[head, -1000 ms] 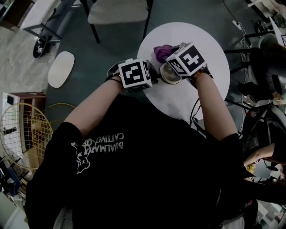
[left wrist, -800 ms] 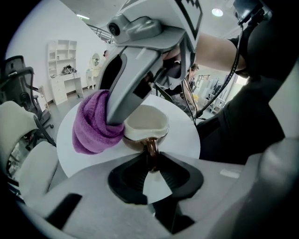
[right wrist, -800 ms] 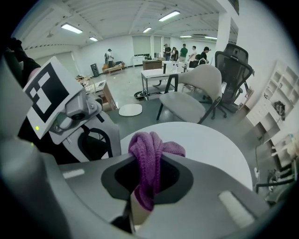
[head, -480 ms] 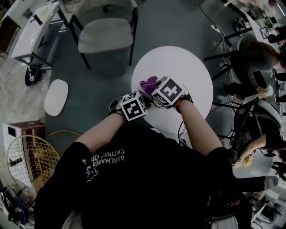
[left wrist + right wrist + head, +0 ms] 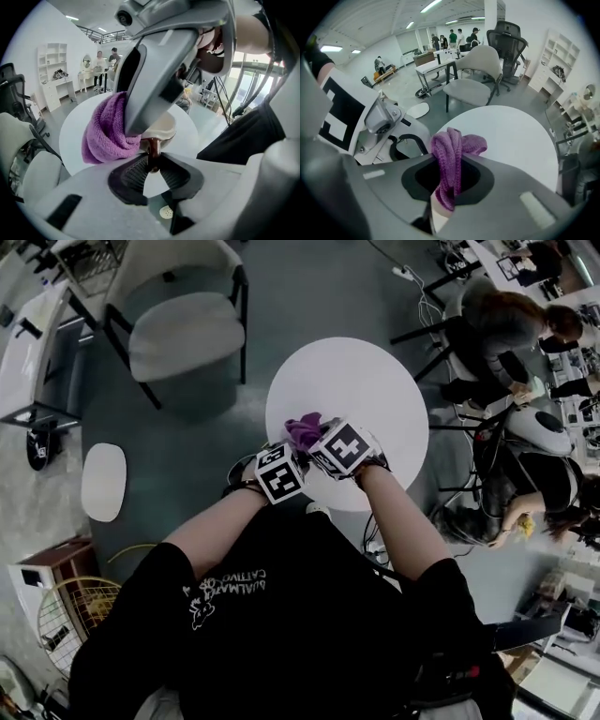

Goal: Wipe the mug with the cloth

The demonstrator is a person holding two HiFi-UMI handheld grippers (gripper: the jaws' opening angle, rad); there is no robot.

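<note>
My left gripper is shut on the dark brown handle of a cream mug, which it holds above the round white table. A purple cloth presses against the mug's left side. My right gripper is shut on that cloth, and its grey body hangs over the mug. In the head view the two marker cubes sit side by side at the table's near edge, with the cloth poking out beyond them. The mug is hidden there.
The white table stretches away beyond the grippers. A grey chair stands to its far left and a white oval object lies on the floor. People sit at desks to the right. Cables run along the floor.
The two grippers have drawn closer together. The mug's rim, visible between the cubes a second ago, is now covered by them. The head view has swung, so the table sits more centrally.
</note>
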